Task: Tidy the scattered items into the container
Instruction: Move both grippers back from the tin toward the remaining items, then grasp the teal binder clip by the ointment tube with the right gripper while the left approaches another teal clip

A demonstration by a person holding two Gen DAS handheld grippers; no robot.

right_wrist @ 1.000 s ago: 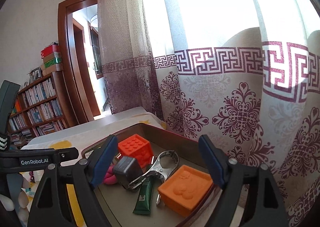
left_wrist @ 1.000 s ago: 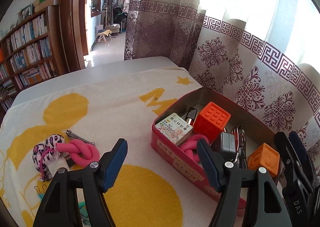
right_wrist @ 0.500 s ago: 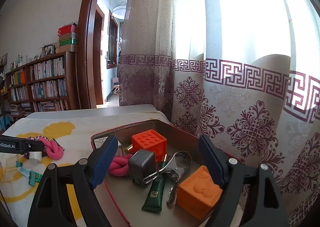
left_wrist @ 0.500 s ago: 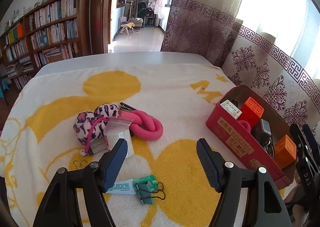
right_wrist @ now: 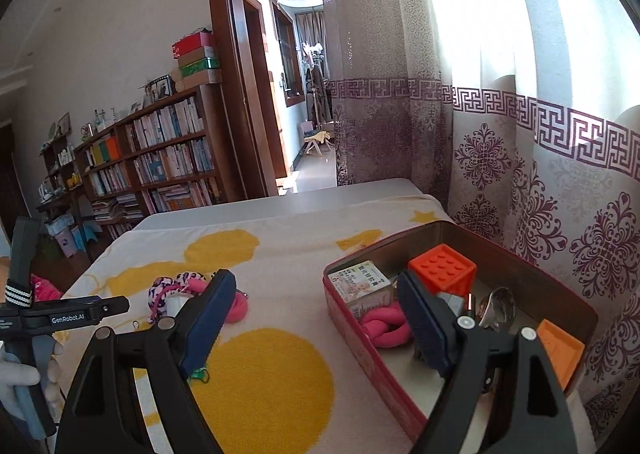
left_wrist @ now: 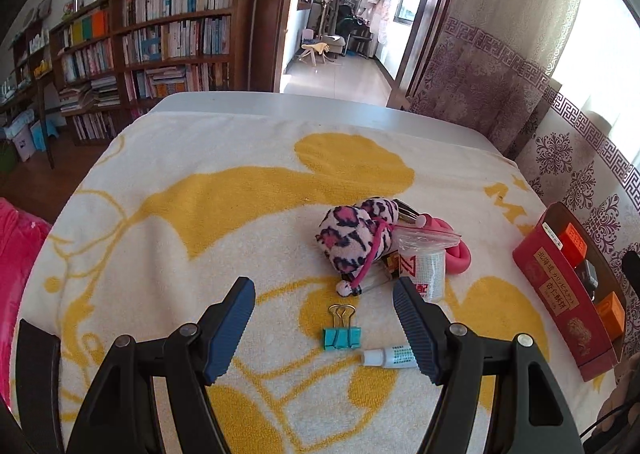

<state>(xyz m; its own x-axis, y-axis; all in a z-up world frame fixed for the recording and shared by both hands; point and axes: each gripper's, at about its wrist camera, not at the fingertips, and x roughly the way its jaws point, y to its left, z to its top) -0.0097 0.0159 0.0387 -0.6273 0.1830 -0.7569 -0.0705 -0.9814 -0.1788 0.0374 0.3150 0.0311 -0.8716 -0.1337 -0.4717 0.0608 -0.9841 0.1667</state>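
Note:
My left gripper (left_wrist: 324, 318) hovers open and empty just above a teal binder clip (left_wrist: 342, 336) and a small white tube (left_wrist: 390, 356) on the yellow-and-white towel. Beyond them lie a leopard-print plush pouch (left_wrist: 354, 242), a bagged white roll (left_wrist: 424, 266) and a pink knotted rope (left_wrist: 456, 250). The red tin (left_wrist: 556, 290) stands at the right edge. My right gripper (right_wrist: 316, 314) is open and empty at the near left corner of the tin (right_wrist: 348, 314), its right finger over the inside. The tin holds an orange studded brick (right_wrist: 442, 274), a small box (right_wrist: 360, 284), a pink knot (right_wrist: 384, 328) and an orange block (right_wrist: 560, 350).
A patterned curtain (right_wrist: 540, 194) hangs close behind the tin. A gloved hand (right_wrist: 20, 374) grips the left tool's handle at the left of the right wrist view. Bookshelves (left_wrist: 160, 34) and a doorway lie beyond the table's far edge. Something pink (left_wrist: 16, 254) sits off the table's left side.
My left gripper swung left from the tin to hang over the scattered items, now closer to the binder clip. The right gripper turned left, bringing the towel and the pile into view.

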